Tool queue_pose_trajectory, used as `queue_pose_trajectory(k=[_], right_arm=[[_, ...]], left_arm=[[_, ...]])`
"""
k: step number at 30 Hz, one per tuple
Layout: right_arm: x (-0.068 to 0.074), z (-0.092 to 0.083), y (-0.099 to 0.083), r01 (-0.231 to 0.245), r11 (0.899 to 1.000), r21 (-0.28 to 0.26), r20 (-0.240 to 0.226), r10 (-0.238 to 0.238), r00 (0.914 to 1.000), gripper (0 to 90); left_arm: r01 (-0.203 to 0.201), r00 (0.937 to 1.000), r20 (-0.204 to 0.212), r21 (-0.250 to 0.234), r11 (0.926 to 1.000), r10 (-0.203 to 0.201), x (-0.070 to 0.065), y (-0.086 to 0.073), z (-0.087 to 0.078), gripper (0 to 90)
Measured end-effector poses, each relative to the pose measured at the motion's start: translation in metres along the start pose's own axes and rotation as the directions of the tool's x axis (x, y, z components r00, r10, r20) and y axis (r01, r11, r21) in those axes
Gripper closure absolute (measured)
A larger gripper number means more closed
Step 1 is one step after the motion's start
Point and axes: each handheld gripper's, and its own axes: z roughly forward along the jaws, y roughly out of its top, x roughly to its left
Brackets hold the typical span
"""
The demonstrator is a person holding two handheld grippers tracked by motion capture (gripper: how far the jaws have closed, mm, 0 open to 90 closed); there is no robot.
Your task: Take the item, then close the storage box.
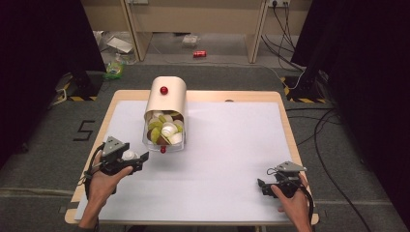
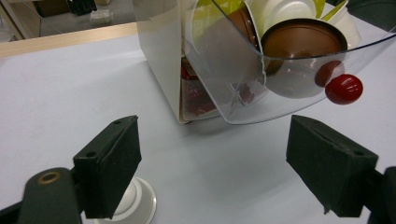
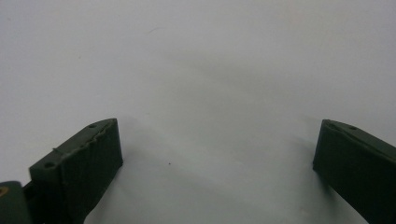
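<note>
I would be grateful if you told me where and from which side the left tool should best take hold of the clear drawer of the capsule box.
Probably by the red knob on the clear drawer front, coming from the person's side. The knob sticks out free; the curved, slick wall offers the open left tool less to pinch.

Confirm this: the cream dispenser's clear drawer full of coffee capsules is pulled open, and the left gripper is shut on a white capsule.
Not quite. The left gripper is open: in the left gripper view its jaws stand wide apart, and the white capsule lies on the white table beside one jaw. The cream dispenser's clear drawer is indeed open.
</note>
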Motion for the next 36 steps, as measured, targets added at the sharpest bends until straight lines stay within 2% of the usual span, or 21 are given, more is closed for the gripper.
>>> queue_pose_trajectory(k=[12, 20, 23, 27, 36], right_arm=[[0.000, 0.000, 0.000, 0.001, 1.000, -0.001, -0.002, -0.001, 1.0000, 1.6], [0.000, 0.000, 0.000, 0.000, 1.000, -0.001, -0.002, 0.000, 1.0000, 1.6], [0.000, 0.000, 0.000, 0.000, 1.000, 0.000, -0.002, 0.000, 1.0000, 1.6], [0.000, 0.000, 0.000, 0.000, 1.000, -0.001, -0.002, 0.000, 1.0000, 1.6], [0.000, 0.000, 0.000, -0.001, 1.000, 0.000, -0.003, 0.001, 1.0000, 1.6]], left_arm=[[-0.006, 1.0000, 0.000, -0.003, 1.0000, 0.006, -0.004, 0.007, 0.002, 17.4], [0.002, 0.9998, -0.020, -0.014, 0.9999, -0.002, -0.004, 0.010, 0.006, 17.5], [0.017, 0.9996, -0.022, -0.025, 0.9995, -0.018, -0.003, 0.010, 0.006, 16.7], [0.023, 0.9985, -0.048, -0.048, 0.9986, -0.025, -0.002, 0.011, 0.006, 18.9], [0.016, 0.9990, -0.041, -0.036, 0.9992, -0.017, -0.002, 0.012, 0.009, 17.2]])
